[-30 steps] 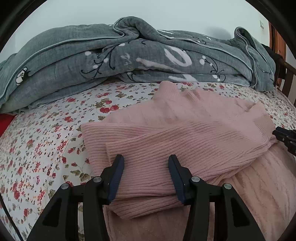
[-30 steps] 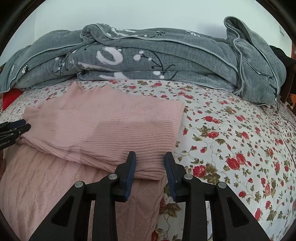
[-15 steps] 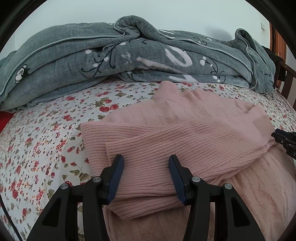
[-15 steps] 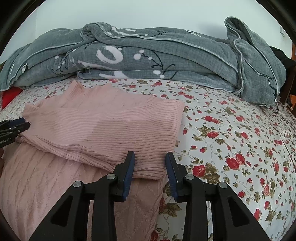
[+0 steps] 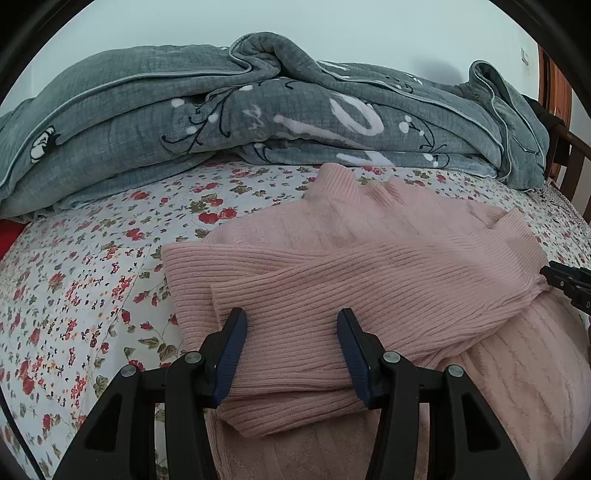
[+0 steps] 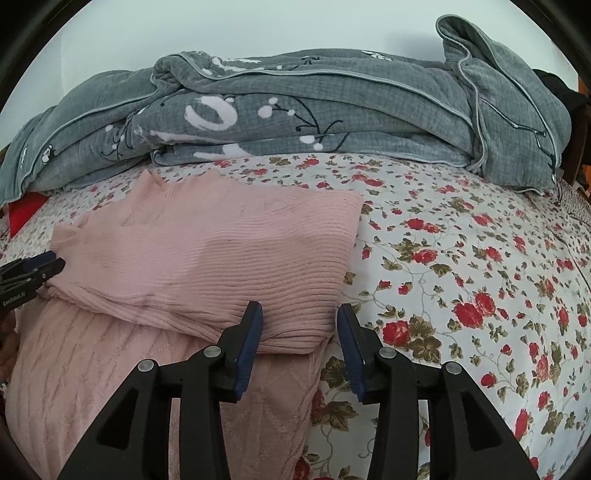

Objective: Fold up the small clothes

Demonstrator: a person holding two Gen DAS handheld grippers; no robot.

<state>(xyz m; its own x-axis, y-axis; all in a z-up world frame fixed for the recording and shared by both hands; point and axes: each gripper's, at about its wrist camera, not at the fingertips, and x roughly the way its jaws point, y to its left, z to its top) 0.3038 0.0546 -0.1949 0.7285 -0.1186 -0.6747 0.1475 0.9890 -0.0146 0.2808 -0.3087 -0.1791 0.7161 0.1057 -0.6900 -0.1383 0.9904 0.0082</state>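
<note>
Pink ribbed sweater [image 5: 369, 266] lying on floral sheet [image 5: 85, 280], partly folded: ribbed upper layer doubled over a cable-knit lower layer [image 5: 517, 387], collar toward the far side. Sleeve [image 5: 303, 295] laid across the body, cuff end near the left edge. Seen from the right wrist view as sweater [image 6: 221, 251] with folded corner nearest the camera and a straight right edge against the sheet [image 6: 461, 266].

Left gripper [image 5: 291, 350] positioned over the near left edge of the sweater, jaws wide, blue pads either side of the ribbed fold. Fabric lying between the pads; contact with the pads not determinable. No grip on the cloth evident.

Right gripper [image 6: 299, 343] positioned at the near right corner of the sweater, jaws wide. Left pad overlapping the ribbed fold, right pad over the sheet just beside the corner. Nothing clamped.

Each gripper visible at the edge of the other's view: right one at the sweater's right side in the left wrist view, left one at its left side in the right wrist view.

Grey quilt [image 5: 258, 122] bunched along the far side of the bed, just beyond the collar. Red item [image 6: 22, 214] partly under the quilt at far left. Pale wall [image 5: 332, 29] behind.
</note>
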